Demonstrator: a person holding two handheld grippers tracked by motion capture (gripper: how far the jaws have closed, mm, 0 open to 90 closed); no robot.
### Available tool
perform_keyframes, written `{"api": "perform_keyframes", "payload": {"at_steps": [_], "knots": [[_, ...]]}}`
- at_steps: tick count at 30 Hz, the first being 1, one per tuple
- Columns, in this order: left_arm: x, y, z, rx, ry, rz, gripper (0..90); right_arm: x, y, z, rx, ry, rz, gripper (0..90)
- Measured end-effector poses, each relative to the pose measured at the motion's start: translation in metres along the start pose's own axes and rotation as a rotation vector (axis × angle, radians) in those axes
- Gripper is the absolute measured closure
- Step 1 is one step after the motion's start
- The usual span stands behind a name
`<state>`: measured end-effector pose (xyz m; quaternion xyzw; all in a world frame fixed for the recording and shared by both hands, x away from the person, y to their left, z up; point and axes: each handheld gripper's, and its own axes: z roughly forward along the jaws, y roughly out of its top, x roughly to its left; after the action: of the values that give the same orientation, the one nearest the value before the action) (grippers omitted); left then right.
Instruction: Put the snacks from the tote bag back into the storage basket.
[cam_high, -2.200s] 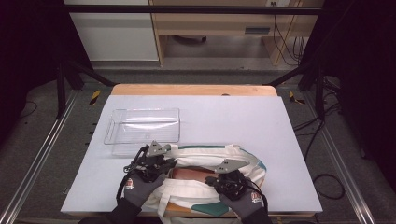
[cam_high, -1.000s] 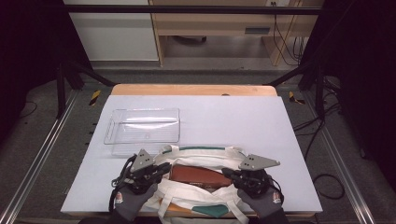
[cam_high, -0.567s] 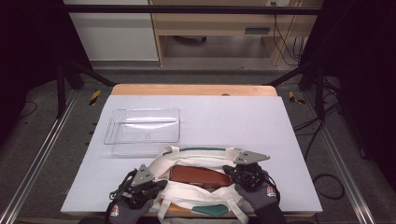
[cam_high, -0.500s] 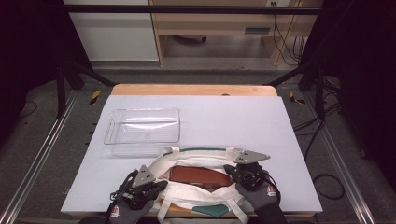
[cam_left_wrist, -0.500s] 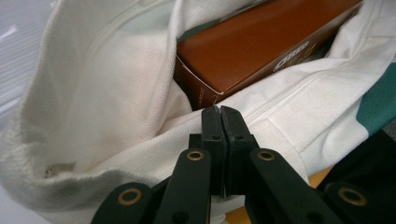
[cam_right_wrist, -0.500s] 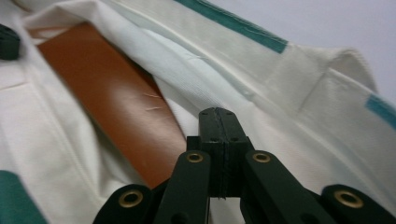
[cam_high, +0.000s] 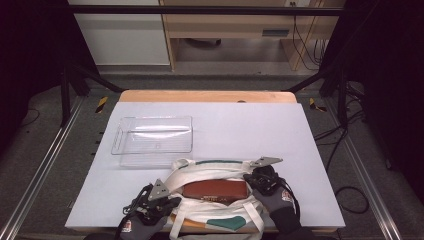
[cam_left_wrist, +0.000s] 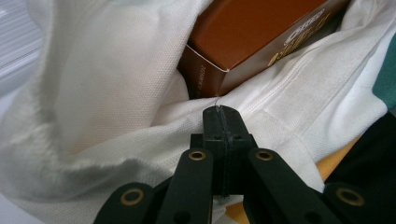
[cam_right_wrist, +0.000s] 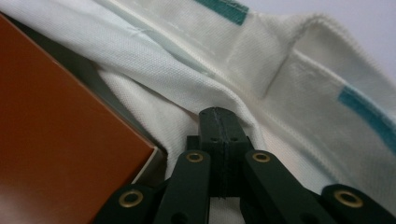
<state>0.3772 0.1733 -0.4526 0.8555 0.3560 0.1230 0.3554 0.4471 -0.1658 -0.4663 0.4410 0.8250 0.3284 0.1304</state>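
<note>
A clear plastic tray (cam_high: 152, 140) sits on the table (cam_high: 250, 125) at about 10 o'clock from the bag, just beyond its far edge and apart from both hands; nothing lies between it and the bag. The rest of the pale table top around them is bare surface.

The white canvas tote bag (cam_high: 212, 210) lies at the 6 o'clock edge of the table, its mouth spread wide, with teal trim along the far rim and a teal patch on the near side. A long brown box (cam_high: 215, 190) lies flat inside the mouth, with pale lettering on its side in the left gripper view (cam_left_wrist: 261, 37).

The left gripper (cam_left_wrist: 219, 114) is at the bag's 8 o'clock corner, jaws pressed together on a fold of the bag's rim cloth just below the box corner. The right gripper (cam_right_wrist: 218, 116) is at the 3 o'clock end, jaws likewise pinched on the white rim fabric beside the box's orange face (cam_right_wrist: 60, 130).
</note>
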Motion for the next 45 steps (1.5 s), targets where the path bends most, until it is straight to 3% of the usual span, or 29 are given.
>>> {"api": "perform_keyframes", "payload": {"at_steps": [5,9,10,11,13,15,18,24,26,32,35,45], "knots": [[0.001,0.002,-0.004,-0.021,-0.013,-0.006,88.5,0.0,-0.001,-0.005,-0.025,0.001,0.009,90.0],[0.0,0.01,-0.016,-0.095,0.01,0.013,82.8,0.0,-0.001,-0.027,-0.111,0.02,0.021,88.3],[0.0,0.01,-0.016,-0.095,0.01,0.013,82.4,0.0,-0.001,-0.027,-0.111,0.02,0.021,88.3],[0.0,0.013,-0.02,-0.118,0.036,0.023,82.4,-0.002,-0.004,-0.041,-0.168,0.025,0.036,88.2],[0.004,0.022,-0.025,-0.165,0.053,0.034,81.3,-0.001,-0.006,-0.052,-0.193,0.037,0.031,88.4],[0.006,0.027,-0.025,-0.174,0.058,0.04,79.5,0.003,-0.009,-0.059,-0.206,0.065,0.019,88.8],[0.014,0.04,-0.016,-0.181,0.079,0.049,76.4,0.014,-0.015,-0.063,-0.2,0.106,-0.01,90.0],[0.014,0.049,0.0,-0.13,0.062,0.061,69.9,0.028,-0.022,-0.066,-0.17,0.146,-0.037,90.0],[0.012,0.051,0.005,-0.103,0.087,0.074,70.3,0.031,-0.029,-0.065,-0.146,0.159,-0.044,90.0],[0.015,0.052,0.01,-0.068,0.097,0.072,82.5,0.034,-0.037,-0.059,-0.108,0.165,-0.056,90.0],[0.019,0.053,0.015,-0.035,0.131,0.076,87.2,0.035,-0.04,-0.058,-0.092,0.172,-0.058,90.0],[0.035,0.052,0.031,-0.033,0.171,-0.011,88.9,0.036,-0.048,-0.049,-0.019,0.163,-0.067,90.0]]}}
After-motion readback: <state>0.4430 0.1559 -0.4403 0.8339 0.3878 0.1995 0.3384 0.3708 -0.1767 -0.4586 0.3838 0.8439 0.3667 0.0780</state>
